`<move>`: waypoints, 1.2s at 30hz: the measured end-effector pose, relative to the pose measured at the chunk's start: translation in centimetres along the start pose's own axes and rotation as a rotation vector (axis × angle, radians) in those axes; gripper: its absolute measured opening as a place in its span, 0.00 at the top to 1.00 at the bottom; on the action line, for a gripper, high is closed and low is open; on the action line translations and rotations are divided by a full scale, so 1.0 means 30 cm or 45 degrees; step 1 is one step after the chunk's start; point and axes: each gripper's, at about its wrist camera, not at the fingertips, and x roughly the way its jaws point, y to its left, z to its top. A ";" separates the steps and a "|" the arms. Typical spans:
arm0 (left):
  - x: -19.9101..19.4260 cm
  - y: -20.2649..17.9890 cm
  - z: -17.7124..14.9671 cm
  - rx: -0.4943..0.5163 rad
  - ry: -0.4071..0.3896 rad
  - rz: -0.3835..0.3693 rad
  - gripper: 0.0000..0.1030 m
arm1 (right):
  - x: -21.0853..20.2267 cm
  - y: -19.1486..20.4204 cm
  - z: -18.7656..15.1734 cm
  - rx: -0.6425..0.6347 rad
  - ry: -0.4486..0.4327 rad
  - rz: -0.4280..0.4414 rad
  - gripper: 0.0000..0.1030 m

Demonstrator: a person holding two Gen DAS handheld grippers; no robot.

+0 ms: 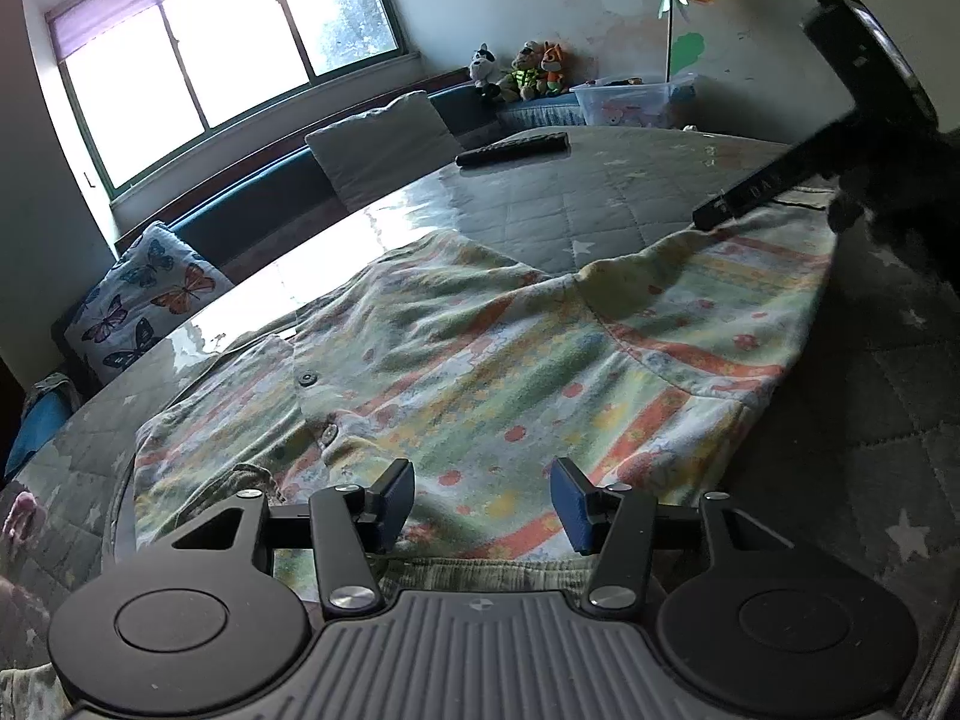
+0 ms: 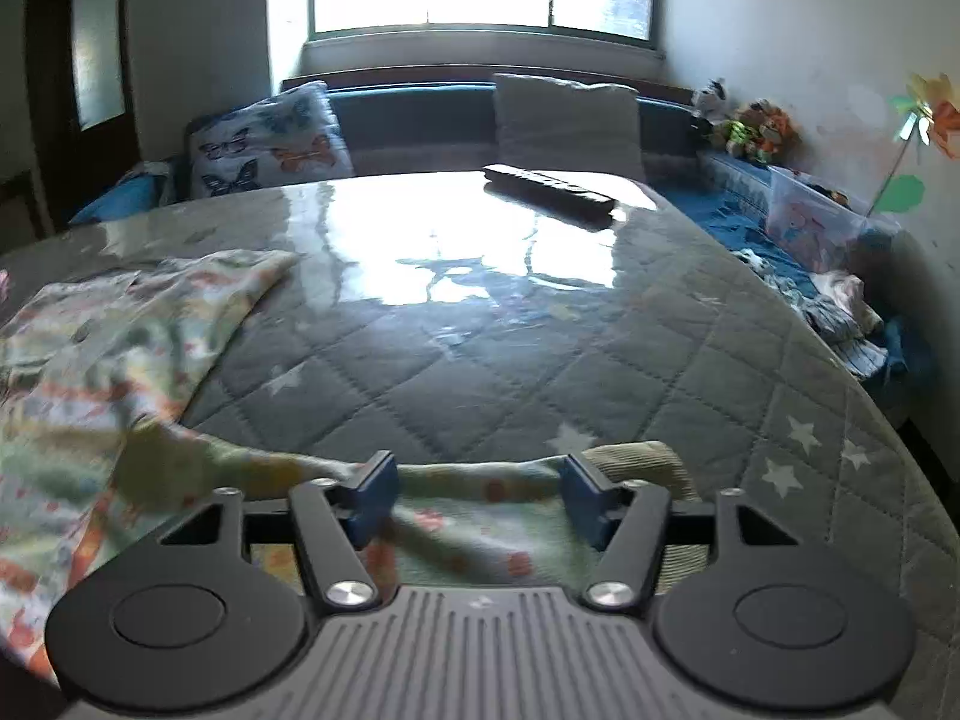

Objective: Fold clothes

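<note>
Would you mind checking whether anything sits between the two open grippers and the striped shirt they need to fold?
Nothing visible does. The left gripper hangs open directly over the shirt, and the right gripper is open over its sleeve. The remote lies far off across the table.

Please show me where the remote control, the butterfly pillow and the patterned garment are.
remote control [image 2: 549, 186]: right wrist view, middle of its top face.
butterfly pillow [image 1: 150, 300]: left wrist view, centre of its printed front.
patterned garment [image 1: 480, 372]: left wrist view, its spread front panel.
</note>
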 end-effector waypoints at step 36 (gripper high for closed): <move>0.006 -0.107 0.086 -0.006 -0.023 -0.081 0.42 | -0.219 -0.218 -0.125 0.322 -0.061 -0.064 0.93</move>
